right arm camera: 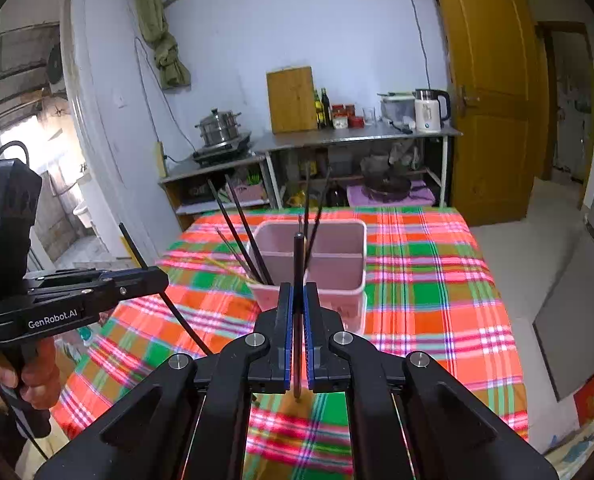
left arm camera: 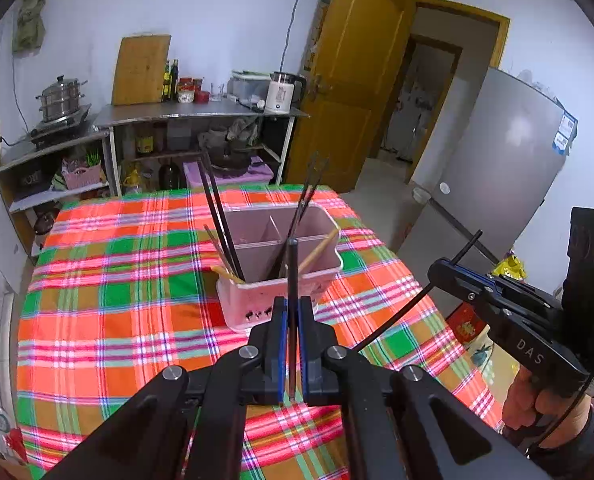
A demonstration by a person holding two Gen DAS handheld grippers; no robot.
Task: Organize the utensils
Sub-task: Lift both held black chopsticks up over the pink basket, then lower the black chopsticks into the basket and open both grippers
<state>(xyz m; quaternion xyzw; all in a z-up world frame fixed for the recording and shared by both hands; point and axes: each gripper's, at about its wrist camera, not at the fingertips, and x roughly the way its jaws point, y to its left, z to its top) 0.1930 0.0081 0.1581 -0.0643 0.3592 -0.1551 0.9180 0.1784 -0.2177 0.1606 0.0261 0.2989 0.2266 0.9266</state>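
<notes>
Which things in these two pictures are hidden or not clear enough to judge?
- Lower ends of the chopsticks: both views, hidden by the walls of the pink holder.
- Holder's right compartment floor: right wrist view, behind its front wall.
- Print on the holder's front: left wrist view, too small.

Cloth (left arm camera: 129, 320): orange, green, pink plaid. Bin (left arm camera: 281, 300): pink. Chopsticks (left arm camera: 221, 220): black. Door (left arm camera: 353, 92): yellow-brown. Gripper pads (left arm camera: 283, 344): blue.

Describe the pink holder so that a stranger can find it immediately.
Start at the plaid tablecloth that covers the table. Near its middle stands the pink holder, a rectangular plastic box split into compartments. It alone is on the cloth, with dark chopsticks leaning out of it.
</notes>
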